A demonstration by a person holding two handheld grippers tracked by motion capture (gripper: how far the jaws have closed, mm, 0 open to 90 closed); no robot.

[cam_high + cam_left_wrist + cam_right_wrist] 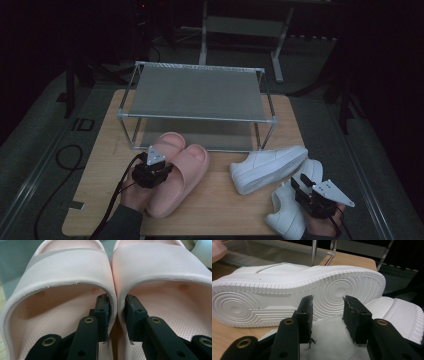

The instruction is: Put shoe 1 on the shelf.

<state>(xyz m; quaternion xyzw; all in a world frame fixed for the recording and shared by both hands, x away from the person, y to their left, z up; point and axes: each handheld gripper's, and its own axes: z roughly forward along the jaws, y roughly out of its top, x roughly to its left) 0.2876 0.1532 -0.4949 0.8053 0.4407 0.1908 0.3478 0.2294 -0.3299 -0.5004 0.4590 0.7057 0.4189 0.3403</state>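
Two pink slide slippers (186, 172) lie side by side on the wooden table (97, 192), toes toward the rack. My left gripper (161, 169) reaches in from their heel end. One jaw is inside each slipper (62, 270), and the gripper (116, 300) is shut on the two touching inner side walls. A white sneaker (267, 167) lies on its side and shows its sole (294, 292). A second white sneaker (286, 217) stands upright near the front right corner. My right gripper (301, 181) sits over its top. That sneaker's white upper (327, 340) fills the gap between the jaws (328, 301).
A two-tier metal shoe rack (197, 92) with grey shelves stands at the back of the table, both shelves bare. A black cable (65, 157) loops on the floor at the left. Bare wood shows between the slippers and the sneakers.
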